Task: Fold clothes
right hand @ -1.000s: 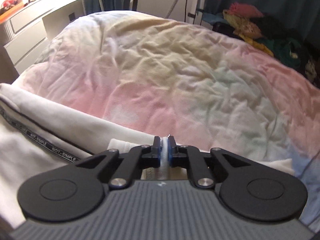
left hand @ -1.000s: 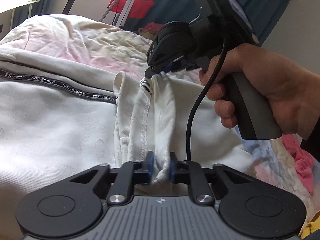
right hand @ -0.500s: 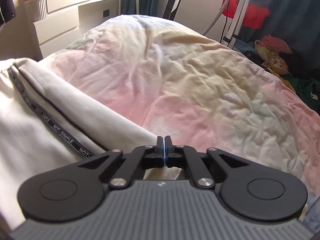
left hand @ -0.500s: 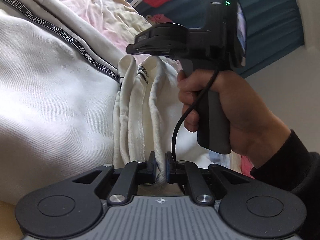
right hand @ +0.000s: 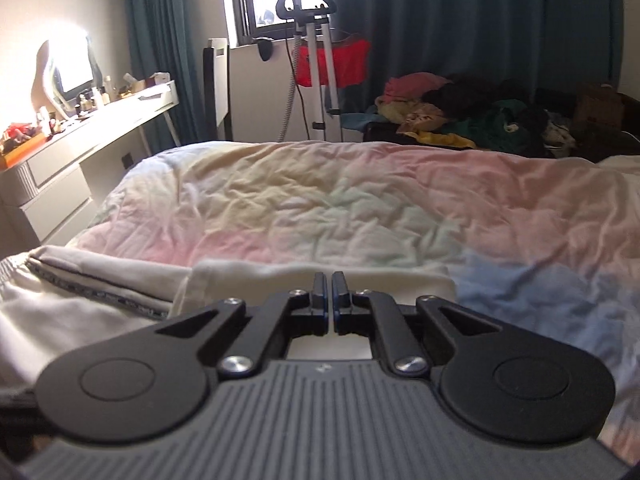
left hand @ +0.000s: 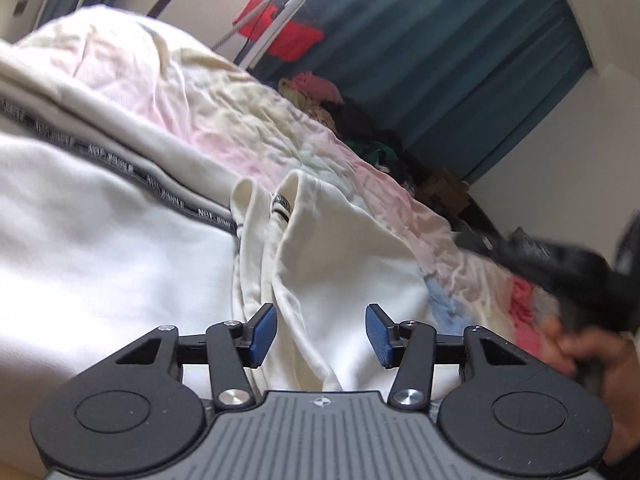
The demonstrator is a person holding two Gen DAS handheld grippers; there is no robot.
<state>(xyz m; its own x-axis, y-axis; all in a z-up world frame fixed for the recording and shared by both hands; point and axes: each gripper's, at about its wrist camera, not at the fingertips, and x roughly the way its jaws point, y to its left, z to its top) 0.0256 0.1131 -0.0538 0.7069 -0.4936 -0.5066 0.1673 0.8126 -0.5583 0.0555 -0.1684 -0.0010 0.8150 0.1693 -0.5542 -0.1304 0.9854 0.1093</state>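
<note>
Now, left tongs (left hand: 320, 334): opening, pads clear of the white garment (left hand: 120, 264) between them.
Right tongs (right hand: 330, 294): closed, empty, tilted down.
Trim lettering (left hand: 208, 212): at 10 o'clock, blurred.

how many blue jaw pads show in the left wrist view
2. One pad stands left of the white garment's bunched fold, the other pad to its right. The left gripper's jaws are opening, neither pad pressing cloth.

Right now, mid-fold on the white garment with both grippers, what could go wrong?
1. The left gripper jaws are opening with a loose ridge of the white garment between them; pulling back could drag it and undo the fold.
2. The right gripper is shut, holding nothing, so nothing pins the folded end.
3. The rumpled duvet may let the fold slump.
</note>
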